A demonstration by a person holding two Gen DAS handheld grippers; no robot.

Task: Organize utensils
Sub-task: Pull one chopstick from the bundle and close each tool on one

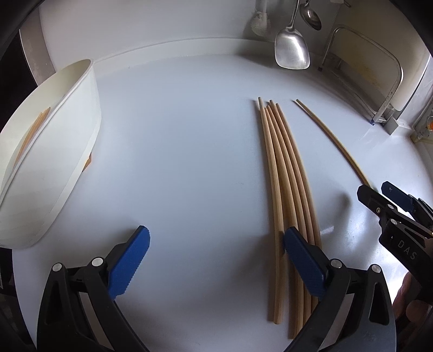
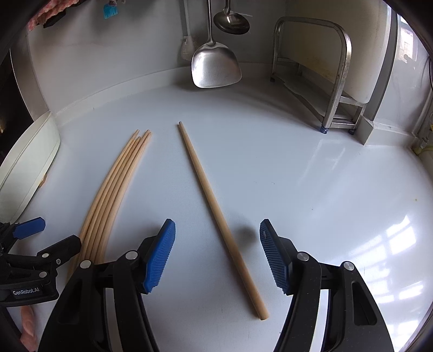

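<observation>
Several wooden chopsticks (image 1: 286,173) lie bundled side by side on the white counter; they also show in the right wrist view (image 2: 113,195). A single chopstick (image 2: 216,214) lies apart to their right, also seen in the left wrist view (image 1: 333,140). My left gripper (image 1: 216,243) is open and empty, its right finger over the bundle's near ends. My right gripper (image 2: 217,249) is open and empty, straddling the single chopstick's near half. A white oval container (image 1: 59,140) at the left holds a few chopsticks (image 1: 35,130).
A steel spatula (image 2: 215,67), a ladle (image 2: 231,21) and a brush (image 2: 188,46) hang on the back wall. A metal rack (image 2: 335,75) with a white board stands at the back right. The left gripper (image 2: 29,243) shows in the right wrist view.
</observation>
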